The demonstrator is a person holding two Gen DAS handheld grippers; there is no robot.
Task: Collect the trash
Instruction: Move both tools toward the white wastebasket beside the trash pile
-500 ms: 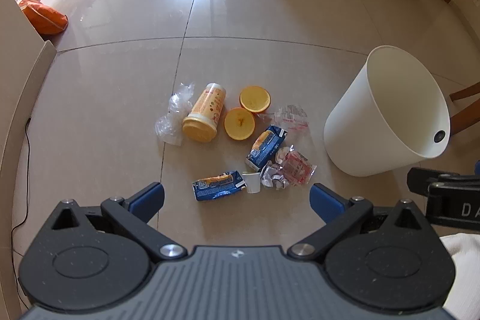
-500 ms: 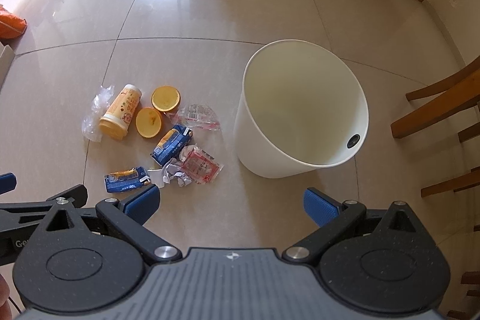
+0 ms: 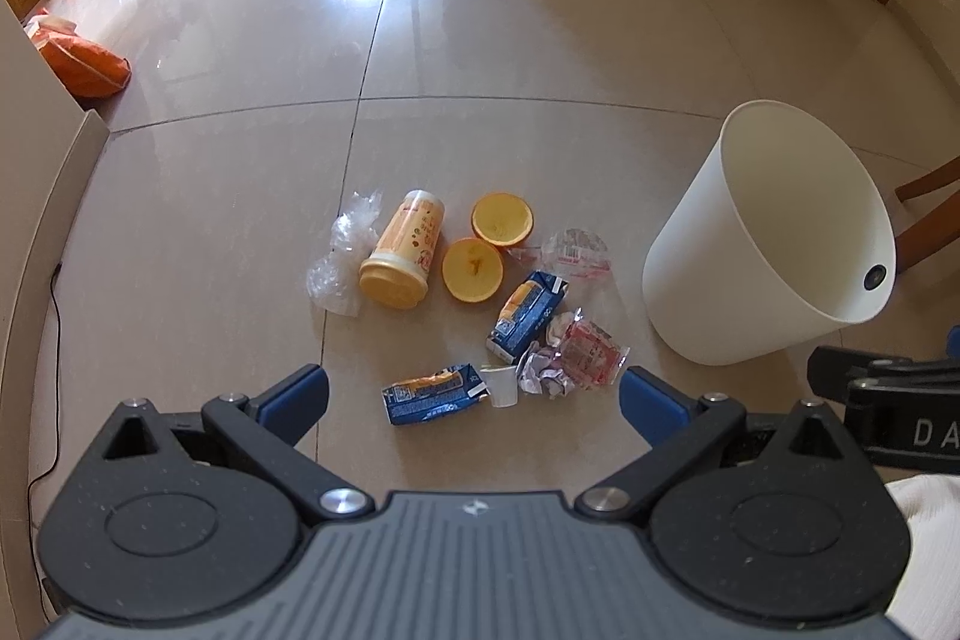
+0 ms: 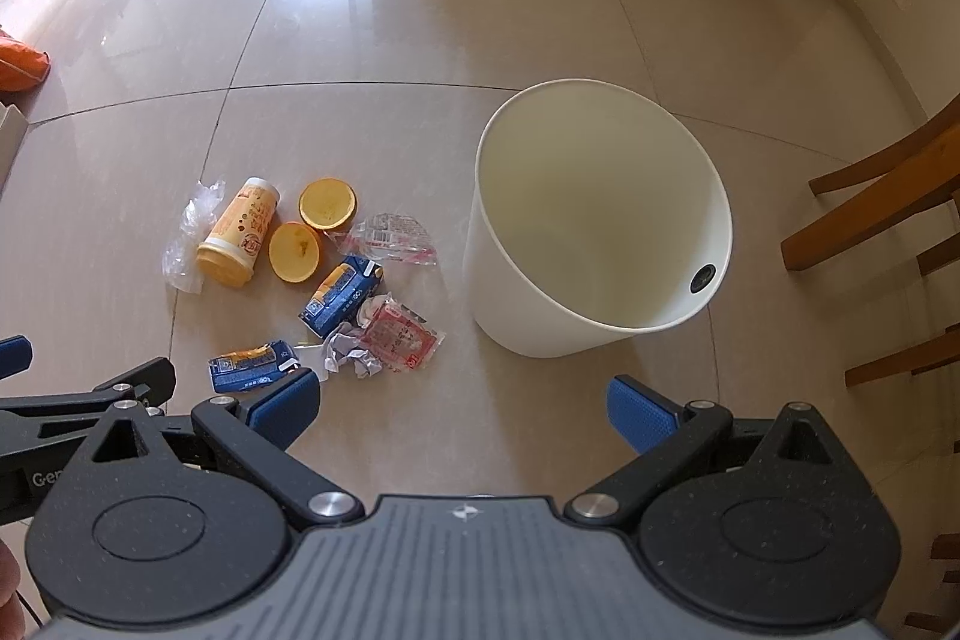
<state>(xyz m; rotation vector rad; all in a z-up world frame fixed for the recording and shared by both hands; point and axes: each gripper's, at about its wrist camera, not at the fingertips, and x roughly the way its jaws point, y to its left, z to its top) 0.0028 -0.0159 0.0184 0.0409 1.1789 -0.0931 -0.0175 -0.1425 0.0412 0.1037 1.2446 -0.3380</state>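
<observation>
- Left gripper (image 3: 474, 400) held above the tiled floor (image 3: 210, 220), jaws spread wide, nothing between the blue pads (image 3: 297, 396).
- Right gripper (image 4: 459, 409) likewise spread wide and empty, hovering beside the left one; its black frame visible at the right edge of the left wrist view.
- White bin (image 4: 600, 232) upright on the floor, mouth up, interior bare; trash scattered just to its left.
- Orange-lidded tube (image 3: 405, 250) lying on its side, long axis running near-to-far, lid end toward the cameras, base pointing away.
- Clear plastic bag (image 3: 342, 256) crumpled against the tube's left side.
- Two orange halves (image 3: 474, 265), cut faces up, just right of the tube, the far half close behind the near one.
- Clear red-printed wrapper (image 3: 573, 250) flat between the orange halves and the bin.
- Blue carton (image 3: 528, 313) on its side, long axis diagonal, top end pointing away and right, toward the bin.
- Second blue carton (image 3: 432, 394), crushed, long axis lying left-to-right, nearest the left gripper.
- Small white cup (image 3: 501, 385) touching that carton's right end.
- Crumpled paper (image 3: 543, 373) and red snack packet (image 3: 591, 349) bunched together just right of the cup.
- Wooden chair (image 4: 876, 220) well right of the bin.
</observation>
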